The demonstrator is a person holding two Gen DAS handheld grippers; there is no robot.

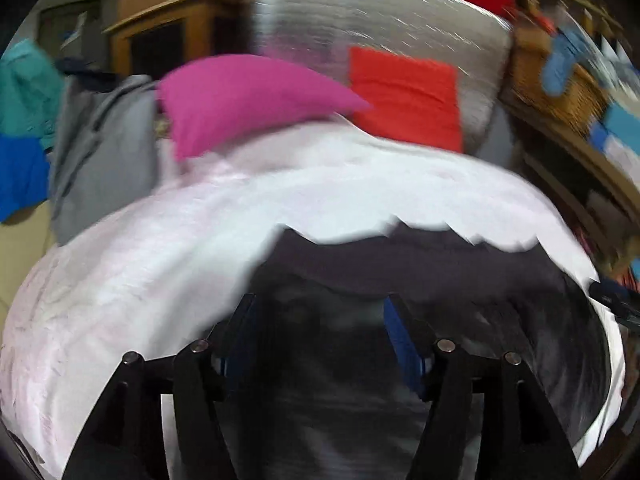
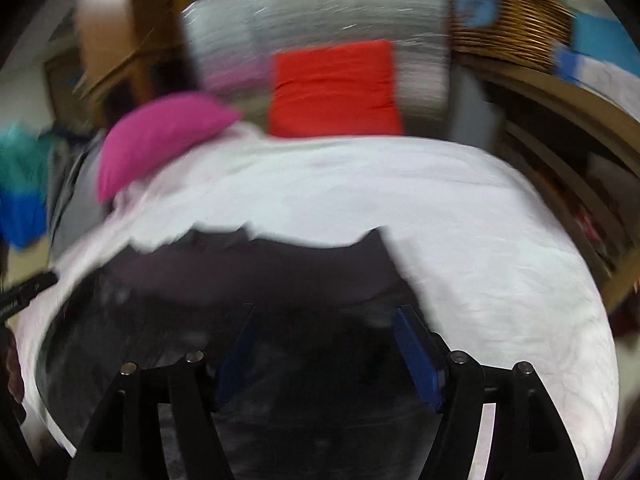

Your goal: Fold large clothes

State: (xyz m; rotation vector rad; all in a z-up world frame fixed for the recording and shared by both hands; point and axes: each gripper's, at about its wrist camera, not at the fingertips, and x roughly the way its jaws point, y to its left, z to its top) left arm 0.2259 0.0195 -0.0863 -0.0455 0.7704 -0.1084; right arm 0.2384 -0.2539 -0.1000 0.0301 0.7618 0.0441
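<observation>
A dark grey garment [image 1: 400, 264] lies spread on a white bed sheet [image 1: 160, 248], blurred by motion. In the left wrist view my left gripper [image 1: 320, 312] hangs just above the garment's near part, its blue-padded fingers [image 1: 400, 340] wide apart with nothing between them. In the right wrist view the same garment [image 2: 260, 268] lies under my right gripper [image 2: 324, 320], which is also open and empty over the dark cloth. The tip of the other gripper shows at each frame's edge.
A pink pillow [image 1: 240, 96] and a red pillow [image 1: 404, 96] lie at the far side of the bed against a silver headboard. Grey and blue-green clothes [image 1: 92, 152] are piled at the left. A wicker basket [image 2: 516, 28] and wooden shelves stand at the right.
</observation>
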